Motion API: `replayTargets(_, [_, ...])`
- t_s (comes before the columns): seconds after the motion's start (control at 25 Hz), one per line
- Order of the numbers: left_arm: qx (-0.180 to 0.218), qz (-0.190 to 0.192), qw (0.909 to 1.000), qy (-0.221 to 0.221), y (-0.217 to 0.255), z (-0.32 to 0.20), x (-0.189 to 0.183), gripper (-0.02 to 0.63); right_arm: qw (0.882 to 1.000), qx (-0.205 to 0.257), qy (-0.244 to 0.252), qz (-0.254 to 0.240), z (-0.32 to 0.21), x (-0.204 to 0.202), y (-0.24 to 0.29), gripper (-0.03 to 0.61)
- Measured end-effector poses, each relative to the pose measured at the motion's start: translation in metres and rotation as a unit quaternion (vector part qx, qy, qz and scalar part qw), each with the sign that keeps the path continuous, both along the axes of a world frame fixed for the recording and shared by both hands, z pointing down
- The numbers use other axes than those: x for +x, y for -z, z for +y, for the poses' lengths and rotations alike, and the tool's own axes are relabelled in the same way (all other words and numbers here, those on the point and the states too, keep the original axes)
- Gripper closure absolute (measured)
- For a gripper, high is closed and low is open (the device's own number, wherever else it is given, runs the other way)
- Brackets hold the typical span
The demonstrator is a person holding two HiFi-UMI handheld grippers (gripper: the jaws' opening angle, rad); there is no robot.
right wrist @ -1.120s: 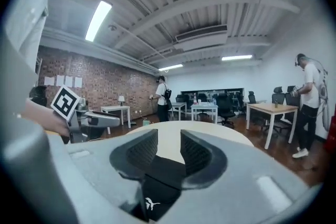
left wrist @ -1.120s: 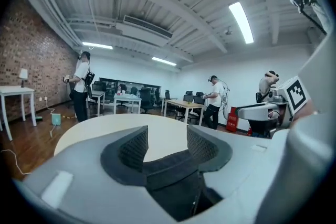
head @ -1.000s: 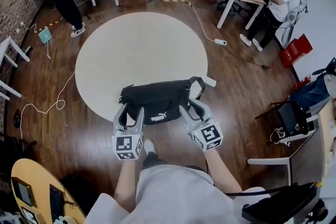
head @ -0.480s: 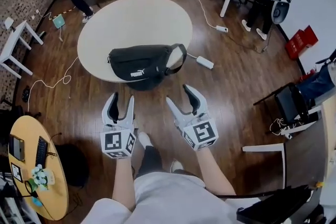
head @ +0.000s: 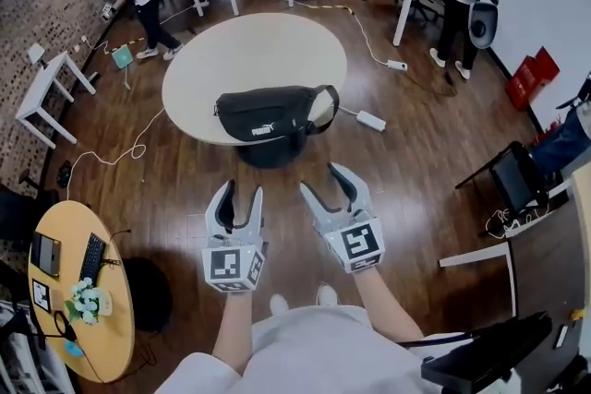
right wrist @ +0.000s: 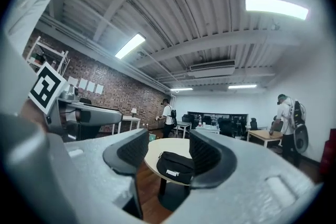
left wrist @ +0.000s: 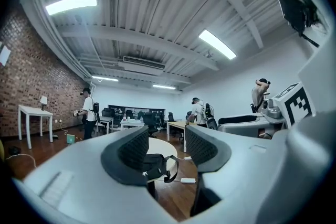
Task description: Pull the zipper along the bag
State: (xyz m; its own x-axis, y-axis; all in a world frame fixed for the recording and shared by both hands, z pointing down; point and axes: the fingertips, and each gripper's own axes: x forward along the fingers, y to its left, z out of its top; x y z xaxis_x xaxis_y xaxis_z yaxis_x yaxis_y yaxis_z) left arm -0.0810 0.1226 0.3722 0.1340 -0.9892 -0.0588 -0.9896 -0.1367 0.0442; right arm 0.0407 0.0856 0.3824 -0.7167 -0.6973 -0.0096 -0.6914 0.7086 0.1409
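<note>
A black zip bag [head: 268, 113] with a white logo lies on the near edge of the round pale table [head: 249, 51], its strap looped at the right end. Both grippers hang over the wooden floor, well short of the table and touching nothing. My left gripper [head: 240, 194] has wide jaws that are closing, with nothing between them. My right gripper [head: 325, 182] is likewise wide and closing on nothing. Beyond the left gripper [left wrist: 167, 147], the bag [left wrist: 157, 165] shows far off between the jaws. The right gripper [right wrist: 168, 149] frames the bag [right wrist: 176, 165] the same way.
A white power strip [head: 371, 120] and cables lie on the floor right of the table. A small yellow round table [head: 83, 291] with a keyboard stands at lower left, a black chair [head: 517, 180] at right. People stand by desks at the back.
Both grippers have drawn back from the bag's front edge to a spot over the floor, and the person has stepped away from the table. The bag stays on the table.
</note>
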Motion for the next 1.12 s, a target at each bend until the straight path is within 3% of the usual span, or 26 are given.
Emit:
replayTargets(0.4, [-0.024, 0.001, 0.9997, 0.010, -0.017, 0.041, -0.042, 0.383, 1.000, 0.011, 0.006, -0.011, 0.033, -0.037, 0.014, 0.362])
replayTargets(1.12, [-0.023, 0.004, 0.9997, -0.009, -0.019, 0.051, -0.040, 0.391, 1.000, 0.029, 0.008, -0.008, 0.051, -0.046, 0.031, 0.376])
